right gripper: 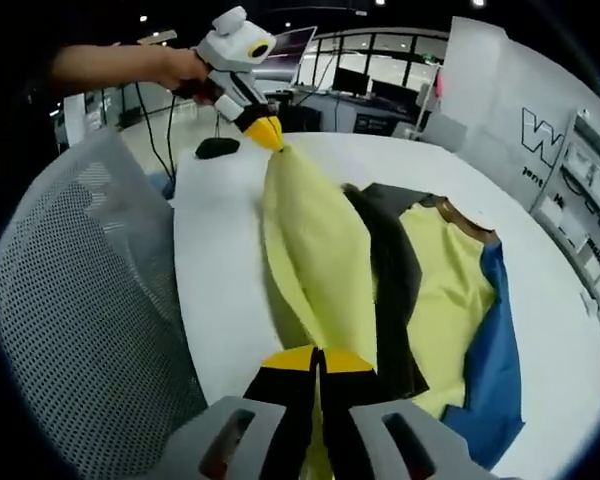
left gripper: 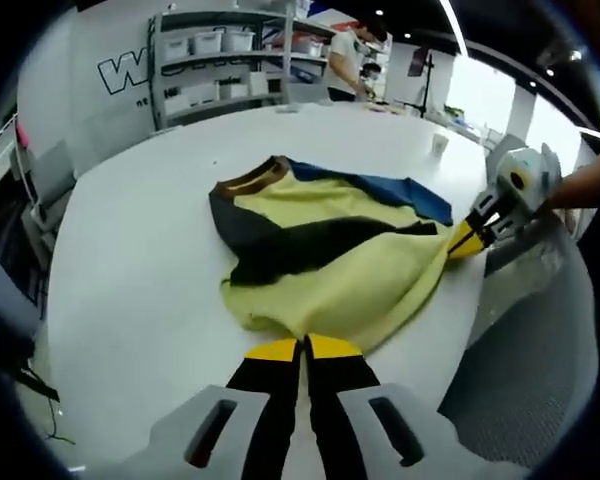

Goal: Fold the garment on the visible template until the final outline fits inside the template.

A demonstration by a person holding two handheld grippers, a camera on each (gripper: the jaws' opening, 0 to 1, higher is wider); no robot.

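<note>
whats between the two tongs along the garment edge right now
In the right gripper view, a taut yellow fold of the garment runs from the right tongs to the left tongs, with no other object between.

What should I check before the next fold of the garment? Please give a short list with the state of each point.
1. Left gripper shut on the garment hem: ok, jaws closed on yellow cloth.
2. Right gripper shut on the same hem: ok, seen also from the left gripper view.
3. Hem stretched between both grippers: ok, it runs as a raised ridge from one to the other.
4. Garment fully on the table: ok, collar and blue sleeve lie flat.
5. Template visible under the garment: cannot tell, no outline shows.
6. Mesh chair away from the cloth: ok, it stands beside the table edge.
</note>
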